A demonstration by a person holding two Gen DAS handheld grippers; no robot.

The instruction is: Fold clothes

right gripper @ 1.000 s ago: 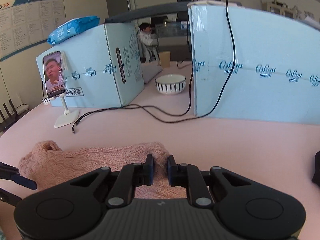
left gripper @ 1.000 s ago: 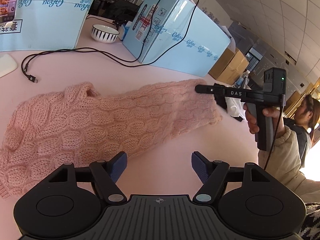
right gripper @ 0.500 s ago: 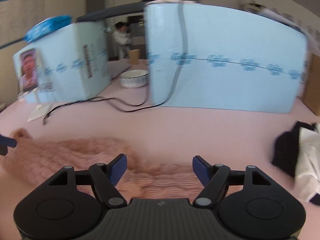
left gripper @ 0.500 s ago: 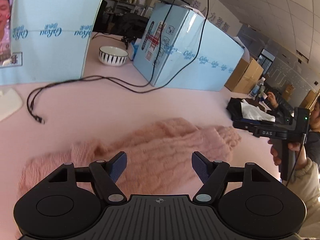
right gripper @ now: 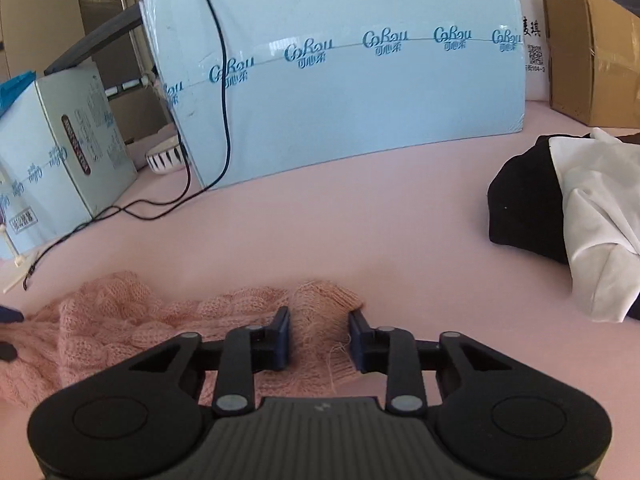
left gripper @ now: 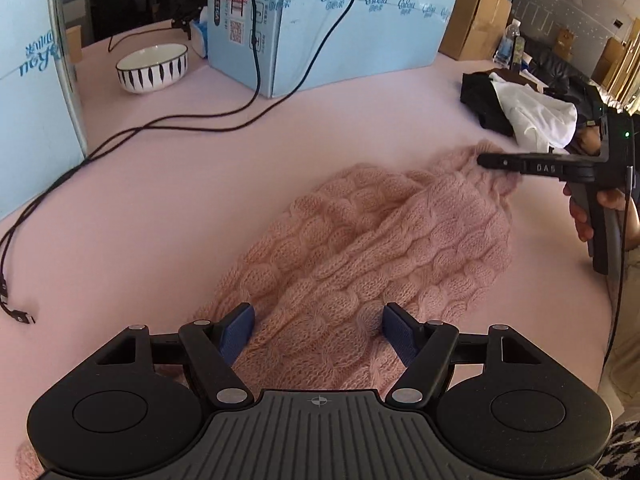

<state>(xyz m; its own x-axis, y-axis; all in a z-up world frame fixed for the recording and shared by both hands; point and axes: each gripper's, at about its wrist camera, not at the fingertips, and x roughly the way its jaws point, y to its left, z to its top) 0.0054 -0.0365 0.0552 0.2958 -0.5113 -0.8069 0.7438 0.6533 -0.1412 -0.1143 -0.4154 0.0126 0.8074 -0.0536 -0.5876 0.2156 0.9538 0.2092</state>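
A pink cable-knit sweater (left gripper: 360, 240) lies bunched in a long strip on the pink table (left gripper: 168, 208). My left gripper (left gripper: 319, 332) points down over its near end. Its jaws are closing, with the knit between the blue pads, which stand at the fabric's two edges and are not squeezing it. My right gripper (right gripper: 320, 340) is at the other end of the sweater (right gripper: 160, 320). Its jaws are closing too, and a puffed-up corner of knit fills the gap between its pads. In the left wrist view, the right gripper (left gripper: 482, 161) reaches in from the right in a person's hand.
Light blue cartons (right gripper: 340, 80) stand along the back, with black cables (left gripper: 224, 120) trailing across the table. A striped bowl (left gripper: 152, 68) sits between the cartons. A heap of black and white clothes (right gripper: 560, 216) lies to the right. Brown boxes (right gripper: 592, 52) stand behind it.
The right gripper let go of the sweater, opened wide, moved right and has closed on its end corner. The left gripper moved over the near end, its jaws narrower. The sweater is more bunched.
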